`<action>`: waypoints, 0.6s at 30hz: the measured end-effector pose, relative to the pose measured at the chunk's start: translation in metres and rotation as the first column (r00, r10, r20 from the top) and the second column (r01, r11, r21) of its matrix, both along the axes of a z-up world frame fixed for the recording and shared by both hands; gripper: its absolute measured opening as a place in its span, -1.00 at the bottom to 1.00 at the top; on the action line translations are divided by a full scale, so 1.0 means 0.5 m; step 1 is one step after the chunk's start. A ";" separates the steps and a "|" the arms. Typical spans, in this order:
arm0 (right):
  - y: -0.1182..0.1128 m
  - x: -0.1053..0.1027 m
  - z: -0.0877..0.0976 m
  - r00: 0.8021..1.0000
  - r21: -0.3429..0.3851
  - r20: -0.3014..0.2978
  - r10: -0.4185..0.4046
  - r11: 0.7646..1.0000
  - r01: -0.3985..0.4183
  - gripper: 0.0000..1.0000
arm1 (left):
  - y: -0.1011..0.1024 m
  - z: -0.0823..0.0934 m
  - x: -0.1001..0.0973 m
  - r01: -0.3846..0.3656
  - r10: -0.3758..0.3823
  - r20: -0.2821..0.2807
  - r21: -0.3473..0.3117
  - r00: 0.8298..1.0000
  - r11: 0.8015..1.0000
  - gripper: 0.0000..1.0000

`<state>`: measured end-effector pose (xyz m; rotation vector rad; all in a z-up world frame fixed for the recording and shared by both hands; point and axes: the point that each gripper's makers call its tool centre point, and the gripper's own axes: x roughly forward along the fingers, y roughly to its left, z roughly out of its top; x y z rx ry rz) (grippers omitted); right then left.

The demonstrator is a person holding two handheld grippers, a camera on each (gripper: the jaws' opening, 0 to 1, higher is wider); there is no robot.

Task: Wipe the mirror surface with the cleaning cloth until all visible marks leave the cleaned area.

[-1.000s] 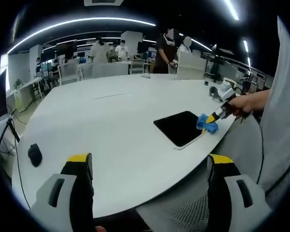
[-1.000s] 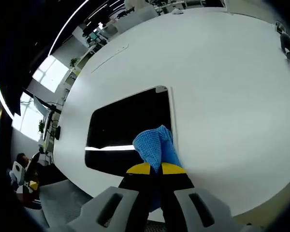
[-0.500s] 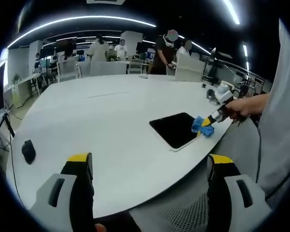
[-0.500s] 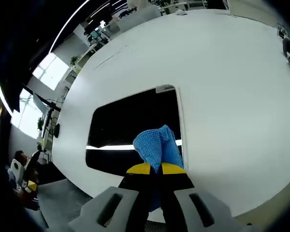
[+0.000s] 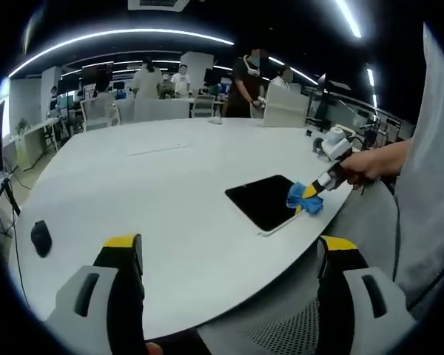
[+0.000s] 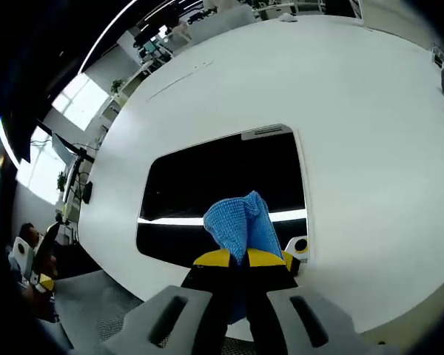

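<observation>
On the mirror, the cleaning cloth is pinched by the right gripper; no marks are discernible, so remaining wiping cannot be judged.

Readable text: none in either view.
Mirror: dark glass, no lettering, brand or number to be made out.
Cleaning cloth: plain blue weave, no tag or print visible.
Table: bare white top, no signs or labels legible.
Background room: screens and fittings too small and blurred to read.
</observation>
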<state>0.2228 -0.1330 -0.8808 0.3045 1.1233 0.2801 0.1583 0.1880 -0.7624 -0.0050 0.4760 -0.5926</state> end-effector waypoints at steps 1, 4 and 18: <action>0.002 0.000 0.000 1.000 -0.002 0.000 0.005 1.000 -0.005 -1.00 | 0.001 0.000 0.001 -0.002 0.002 0.001 0.000 1.000 1.000 0.97; 0.006 -0.001 -0.001 1.000 0.003 0.000 0.002 1.000 -0.002 -1.00 | 0.003 0.001 0.002 -0.006 0.006 0.005 -0.001 1.000 1.000 0.97; 0.050 -0.004 0.007 0.998 -0.011 0.007 0.061 0.998 -0.061 -0.99 | 0.025 0.004 0.000 -0.030 0.030 0.015 0.004 0.999 1.000 0.98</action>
